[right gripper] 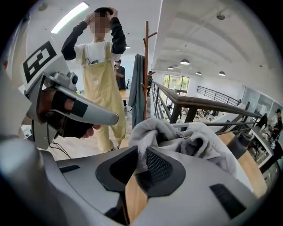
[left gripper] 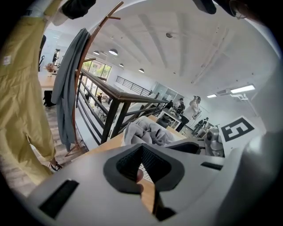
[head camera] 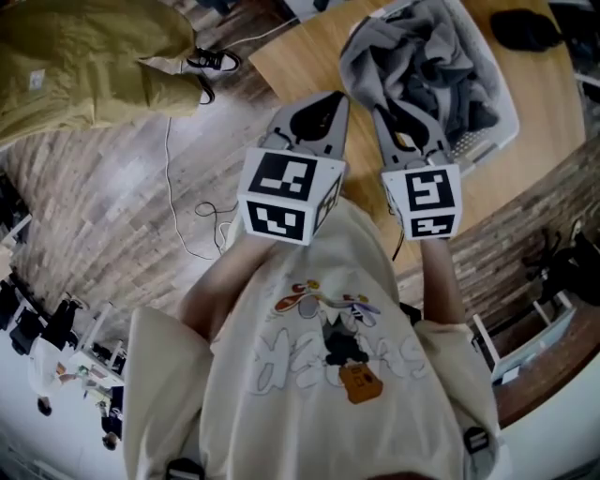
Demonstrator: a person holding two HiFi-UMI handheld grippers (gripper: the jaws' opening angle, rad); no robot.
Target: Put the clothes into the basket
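A white basket (head camera: 499, 120) stands on the wooden table (head camera: 309, 56), piled with grey clothes (head camera: 422, 56). Both grippers are held side by side at its near left edge. My right gripper (head camera: 401, 120) reaches to the pile, and in the right gripper view its jaws (right gripper: 140, 164) are nearly together with a fold of the grey garment (right gripper: 152, 132) pinched between them. My left gripper (head camera: 317, 114) hovers beside it over the table; its jaws (left gripper: 141, 171) are shut with nothing in them. The grey pile (left gripper: 148, 132) lies just beyond them.
A person in yellow overalls (right gripper: 104, 88) stands on the floor (head camera: 112, 206) left of the table. A coat rack (right gripper: 146, 66) carries a hanging grey garment (right gripper: 138, 84). A dark railing (right gripper: 199, 106) runs behind the table. A black item (head camera: 525, 28) lies past the basket. A cable (head camera: 192, 220) trails on the floor.
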